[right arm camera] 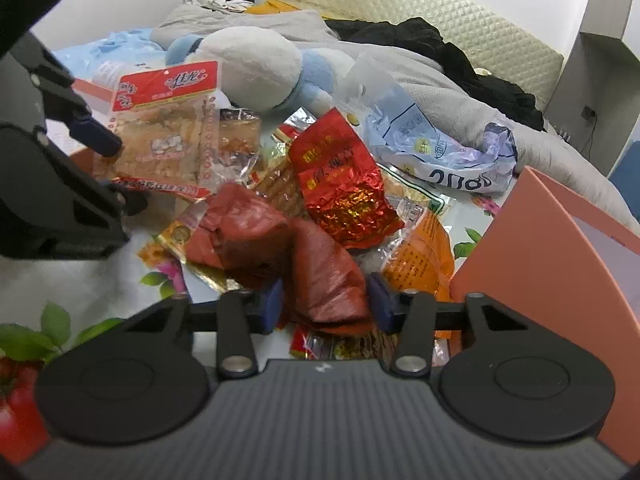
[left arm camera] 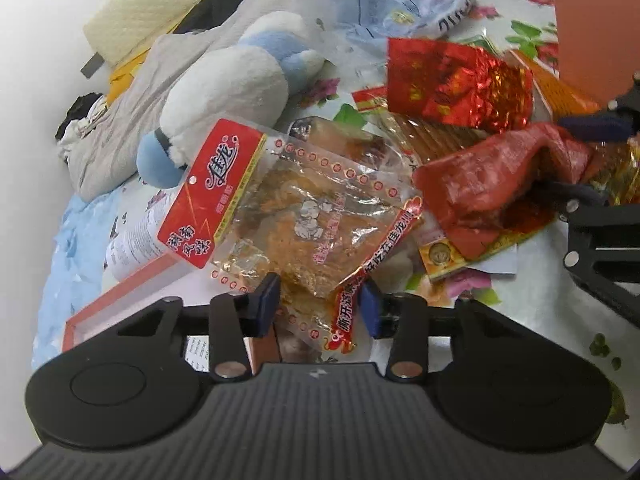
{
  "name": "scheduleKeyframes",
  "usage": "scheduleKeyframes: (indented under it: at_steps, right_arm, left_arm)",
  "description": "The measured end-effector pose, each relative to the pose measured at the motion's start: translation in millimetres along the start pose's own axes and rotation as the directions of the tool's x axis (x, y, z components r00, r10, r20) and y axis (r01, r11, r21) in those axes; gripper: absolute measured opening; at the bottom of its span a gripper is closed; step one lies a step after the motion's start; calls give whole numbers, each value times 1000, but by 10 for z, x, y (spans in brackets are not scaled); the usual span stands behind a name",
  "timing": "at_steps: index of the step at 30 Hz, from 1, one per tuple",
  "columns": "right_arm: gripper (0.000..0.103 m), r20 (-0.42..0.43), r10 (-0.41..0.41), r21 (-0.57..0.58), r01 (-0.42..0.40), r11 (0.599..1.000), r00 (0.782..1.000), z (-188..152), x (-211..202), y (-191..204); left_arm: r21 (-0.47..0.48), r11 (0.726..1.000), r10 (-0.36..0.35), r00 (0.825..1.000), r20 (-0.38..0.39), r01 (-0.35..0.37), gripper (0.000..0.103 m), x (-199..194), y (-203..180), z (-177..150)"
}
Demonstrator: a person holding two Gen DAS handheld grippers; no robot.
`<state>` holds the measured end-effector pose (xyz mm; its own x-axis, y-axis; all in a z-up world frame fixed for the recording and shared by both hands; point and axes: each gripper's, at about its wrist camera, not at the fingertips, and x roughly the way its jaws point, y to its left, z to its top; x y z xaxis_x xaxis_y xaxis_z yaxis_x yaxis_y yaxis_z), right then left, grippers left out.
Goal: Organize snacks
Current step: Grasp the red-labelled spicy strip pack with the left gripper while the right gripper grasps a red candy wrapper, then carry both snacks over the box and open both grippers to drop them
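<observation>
The left gripper (left arm camera: 318, 304) clamps one clear snack packet (left arm camera: 288, 216) on the floral bedsheet (left arm camera: 520, 320), its long axis running up-left toward the plush toy (left arm camera: 224, 92). The right gripper (right arm camera: 326, 300) seemingly pinches one dull-red packet (right arm camera: 316, 268), lengthwise away.

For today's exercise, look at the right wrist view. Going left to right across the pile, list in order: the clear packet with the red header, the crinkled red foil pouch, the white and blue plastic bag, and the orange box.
Clear packet with the red header → crinkled red foil pouch → white and blue plastic bag → orange box.
</observation>
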<state>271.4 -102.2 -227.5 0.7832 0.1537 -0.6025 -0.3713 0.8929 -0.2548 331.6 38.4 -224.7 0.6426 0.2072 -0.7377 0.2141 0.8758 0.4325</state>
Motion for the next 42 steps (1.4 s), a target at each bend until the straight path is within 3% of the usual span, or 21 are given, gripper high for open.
scheduleKeyframes:
  at_steps: [5,10,20,24,29,42]
  right_arm:
    - [43,18,2,28,-2,1000,1000,45,-144,-26]
    - [43,35,-2,72,-1,997,999,64,-402,-93]
    - [43,25,12,191,-16,982,1000,60,-1072,-351]
    - [44,33,17,244,-24,969,999,27,-1379,-448]
    - [44,49,12,307,-26,951,999,-7,-1721,-582]
    - [43,68,-42,420,10,907,997,-209,-2497,-901]
  left_arm:
    - [-96,995,-22,999,31,25,38,-133,70,-22]
    - [-226,972,-48,997,67,62,36,-387,125,-62]
    - [-437,881,-137,982,127,179,36,-1119,132,-215]
    - [-508,832,-165,974,155,222,35,-1427,138,-297]
    - [-560,784,-206,963,173,268,35,-1781,22,-432]
    - [-599,731,-241,944,224,328,35,-2652,-213,-712]
